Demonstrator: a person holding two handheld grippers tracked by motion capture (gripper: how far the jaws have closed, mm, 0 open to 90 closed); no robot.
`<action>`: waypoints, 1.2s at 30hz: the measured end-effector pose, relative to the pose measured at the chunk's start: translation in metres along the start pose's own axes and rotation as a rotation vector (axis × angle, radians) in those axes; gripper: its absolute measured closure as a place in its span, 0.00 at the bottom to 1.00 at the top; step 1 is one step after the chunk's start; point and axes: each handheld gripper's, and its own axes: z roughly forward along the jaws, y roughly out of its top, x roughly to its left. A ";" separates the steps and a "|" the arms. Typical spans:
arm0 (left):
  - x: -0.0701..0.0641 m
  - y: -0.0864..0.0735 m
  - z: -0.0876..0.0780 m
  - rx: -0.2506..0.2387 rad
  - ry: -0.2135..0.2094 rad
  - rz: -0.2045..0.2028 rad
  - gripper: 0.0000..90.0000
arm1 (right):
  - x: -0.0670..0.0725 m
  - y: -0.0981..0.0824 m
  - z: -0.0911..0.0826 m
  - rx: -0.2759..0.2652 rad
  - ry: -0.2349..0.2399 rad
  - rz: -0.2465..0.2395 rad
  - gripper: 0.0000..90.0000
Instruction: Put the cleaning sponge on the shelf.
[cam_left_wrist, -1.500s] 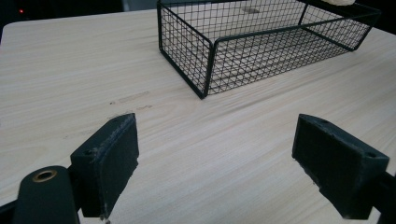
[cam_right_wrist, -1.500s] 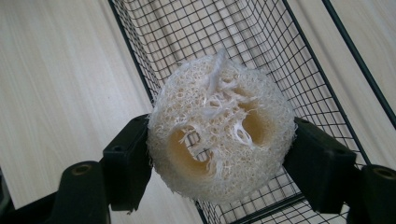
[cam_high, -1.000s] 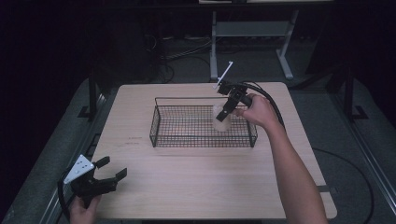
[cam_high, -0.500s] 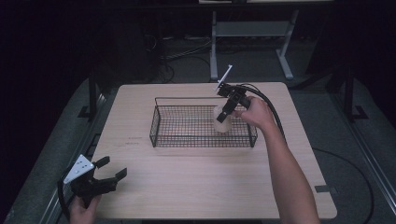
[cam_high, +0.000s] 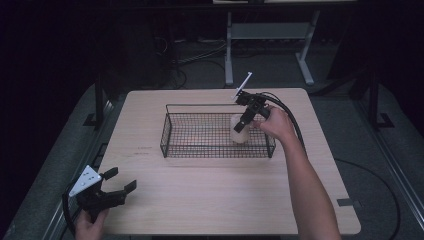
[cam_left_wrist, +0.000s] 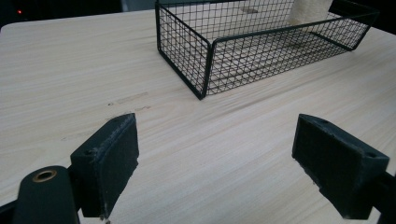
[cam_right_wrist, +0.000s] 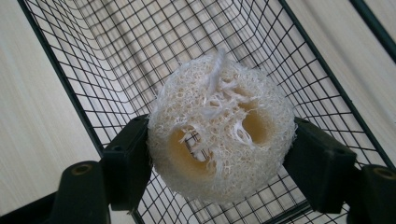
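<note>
A pale wooden table (cam_high: 225, 200) is taking up most of the high view, with a black wire basket (cam_high: 170, 135) sitting near its far middle. From above, the sponge (cam_high: 240, 131) is showing as just a pale lump inside the basket's right end; the right gripper view is revealing much more, a round, cream loofah piece with a coarse fibrous weave and hollow channels running through it, facing the camera end-on. The left gripper view is looking across bare tabletop toward the basket's near corner, with the sponge peeking over the far rim at the top edge.

The right gripper (cam_high: 243, 122), held in the person's right hand (cam_high: 276, 125), is reaching down into the basket, and its two black pads (cam_right_wrist: 128, 161) are pressing on the sponge from either side, gripping it over the mesh floor; whether it is touching the mesh I cannot tell.

The left gripper (cam_high: 119, 187) is hovering at the table's near left corner, well apart from the basket, its jaws standing wide with nothing between them.
</note>
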 end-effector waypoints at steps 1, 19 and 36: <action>0.000 0.000 0.000 0.000 0.000 0.000 0.15 | 0.000 0.000 0.001 0.001 -0.001 -0.001 0.31; 0.000 0.000 -0.001 -0.003 -0.005 -0.002 0.15 | -0.002 -0.010 0.026 0.003 0.023 0.024 0.31; 0.001 -0.001 -0.003 -0.005 0.004 -0.005 0.15 | -0.001 -0.010 0.035 -0.017 0.020 0.016 0.30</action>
